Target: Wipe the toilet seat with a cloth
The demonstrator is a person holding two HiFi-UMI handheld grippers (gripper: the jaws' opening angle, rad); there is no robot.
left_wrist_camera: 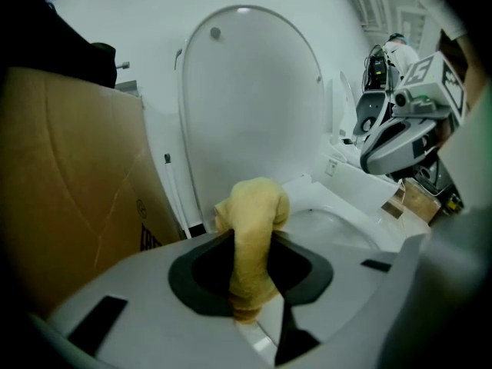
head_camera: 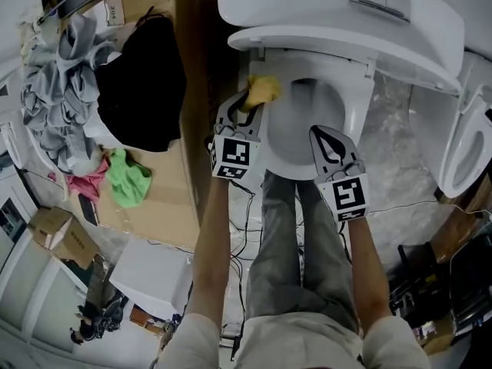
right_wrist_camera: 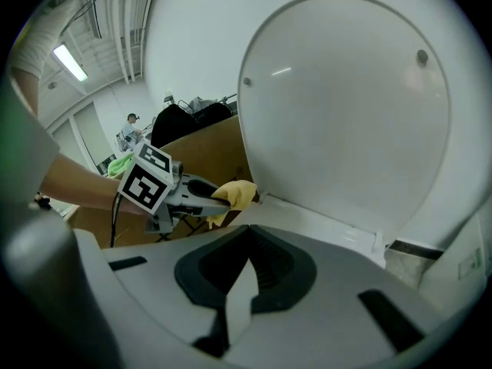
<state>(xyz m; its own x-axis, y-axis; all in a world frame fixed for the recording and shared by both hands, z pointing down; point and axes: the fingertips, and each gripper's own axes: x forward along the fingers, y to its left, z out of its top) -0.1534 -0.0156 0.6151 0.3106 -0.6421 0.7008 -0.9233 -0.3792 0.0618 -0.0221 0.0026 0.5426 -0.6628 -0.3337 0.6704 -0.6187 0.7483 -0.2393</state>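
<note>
A white toilet stands with its lid point(head_camera: 346, 44) raised and its seat point(head_camera: 357, 106) down around the bowl. My left gripper point(head_camera: 247, 106) is shut on a yellow cloth point(head_camera: 263, 91), which rests at the seat's rear left by the hinge. In the left gripper view the cloth point(left_wrist_camera: 250, 237) hangs bunched between the jaws, in front of the lid point(left_wrist_camera: 254, 106). My right gripper point(head_camera: 327, 138) hovers over the seat's front right, shut with nothing in it. The right gripper view shows the left gripper point(right_wrist_camera: 192, 194) with the cloth point(right_wrist_camera: 234, 194) beside the lid point(right_wrist_camera: 346, 106).
A brown cardboard sheet point(head_camera: 161, 183) lies left of the toilet with a black garment point(head_camera: 142, 83), grey clothes point(head_camera: 61, 91), and a green rag point(head_camera: 127, 177) on and around it. A second toilet point(head_camera: 465, 144) stands at the right. Cables point(head_camera: 246, 229) run across the floor by the person's legs point(head_camera: 300, 237).
</note>
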